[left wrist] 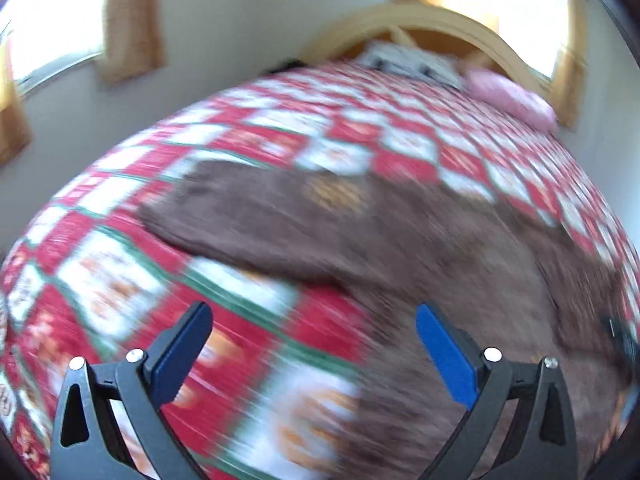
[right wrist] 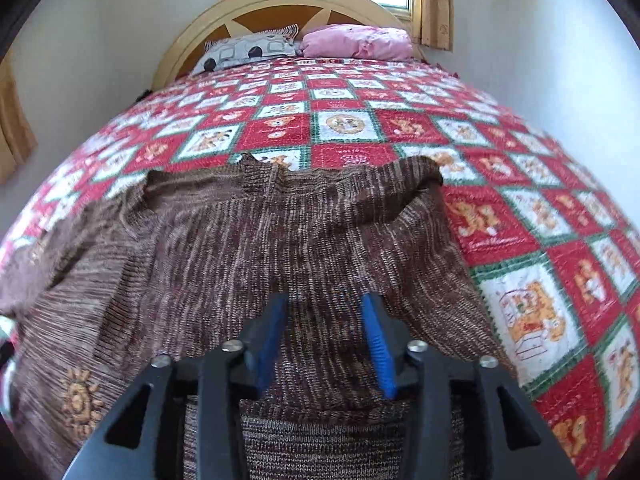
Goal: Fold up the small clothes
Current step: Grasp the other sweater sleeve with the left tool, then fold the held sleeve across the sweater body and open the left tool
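A brown knitted garment (right wrist: 248, 248) with an orange sun motif (right wrist: 80, 402) lies spread on the red, white and green quilt (right wrist: 520, 216). In the blurred left wrist view the garment (left wrist: 360, 232) stretches from the middle to the right. My left gripper (left wrist: 314, 332) is open and empty above the quilt, its right finger over the garment's edge. My right gripper (right wrist: 325, 320) hovers over the garment's near part with its jaws partly open and knit fabric showing between them; no clear hold shows.
The quilt covers a bed with a curved wooden headboard (right wrist: 280, 4). A patterned pillow (right wrist: 248, 52) and a pink pillow (right wrist: 360, 42) lie at the head. White walls, windows and yellow curtains (right wrist: 434, 4) surround the bed. The other gripper (left wrist: 624, 340) shows at the right edge.
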